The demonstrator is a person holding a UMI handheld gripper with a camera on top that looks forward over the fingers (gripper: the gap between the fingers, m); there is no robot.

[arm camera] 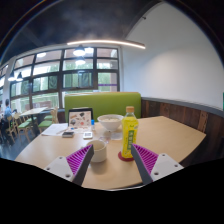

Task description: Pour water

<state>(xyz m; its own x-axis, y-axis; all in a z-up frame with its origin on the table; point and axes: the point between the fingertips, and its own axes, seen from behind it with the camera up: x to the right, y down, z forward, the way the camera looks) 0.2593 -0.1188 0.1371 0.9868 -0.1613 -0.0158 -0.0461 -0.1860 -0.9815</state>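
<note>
A yellow bottle (128, 133) with a green label and an orange cap stands upright on a small red coaster on the light wooden table (165, 135). It is just ahead of my right finger. A white cup (98, 151) stands near my left finger, slightly ahead of it. My gripper (112, 163) is open. Its purple pads (79, 158) spread wide at both sides, and nothing is held between them. Bottle and cup both stand on the table, apart from the fingers.
Farther back on the table are a white bowl (110, 122), a tablet (80, 118) propped upright and some small items (68, 133). A green bench (100, 101) runs behind, under large windows. Other tables and chairs stand at the left.
</note>
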